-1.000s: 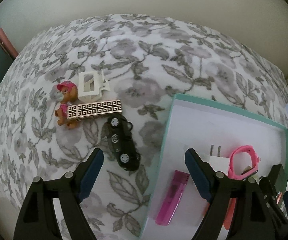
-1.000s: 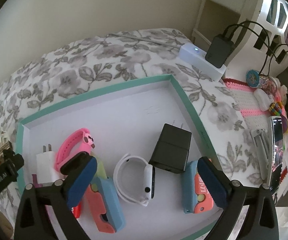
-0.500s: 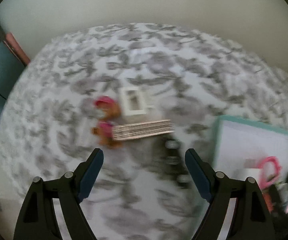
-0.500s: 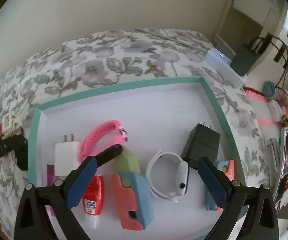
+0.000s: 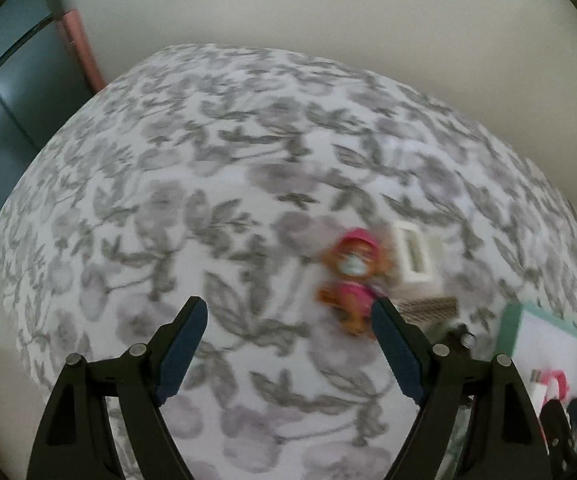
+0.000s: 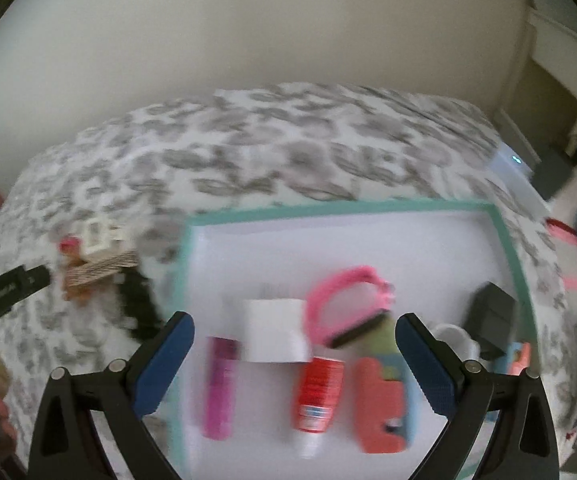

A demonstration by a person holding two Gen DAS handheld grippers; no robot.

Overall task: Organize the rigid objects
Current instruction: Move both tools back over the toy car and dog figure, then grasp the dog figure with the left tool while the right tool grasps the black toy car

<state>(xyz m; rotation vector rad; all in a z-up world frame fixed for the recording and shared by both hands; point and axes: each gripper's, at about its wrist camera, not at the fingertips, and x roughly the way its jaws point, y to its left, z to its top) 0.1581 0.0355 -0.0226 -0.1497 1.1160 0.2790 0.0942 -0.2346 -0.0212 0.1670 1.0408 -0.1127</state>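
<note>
- As the left wrist view shows, the left gripper (image 5: pixel 288 320) hangs above the flowered cloth (image 5: pixel 208 184) with its jaws spread wide and nothing between them.
- Items not yet sorted lie on the cloth outside the tray: a toy figure (image 5: pixel 350 276) in pink, a white clip (image 5: pixel 416 254) just beside it, and a patterned bar (image 5: pixel 428 307) partly hidden behind the right finger. Motion blur prevents finer detail.
- Only the tray (image 5: pixel 510 332) corner is visible at the right edge of this view.
- In the right wrist view, the right gripper (image 6: pixel 294 334) hangs over the near part of the tray (image 6: pixel 328 210), jaws spread, holding nothing.
- Items already inside the tray: a white plug (image 6: pixel 274 330), a pink band (image 6: pixel 344 300), a pink tube (image 6: pixel 220 388), a red bottle (image 6: pixel 316 390), a coral and blue case (image 6: pixel 384 404), and a black charger (image 6: pixel 492 320).
- Left of the tray, on the cloth, this view also shows a dark toy car (image 6: pixel 140 306) beside the loose group.
- Judgement: the task is more than half complete; about four items remain outside, and the far half of the tray offers free space for them.
</note>
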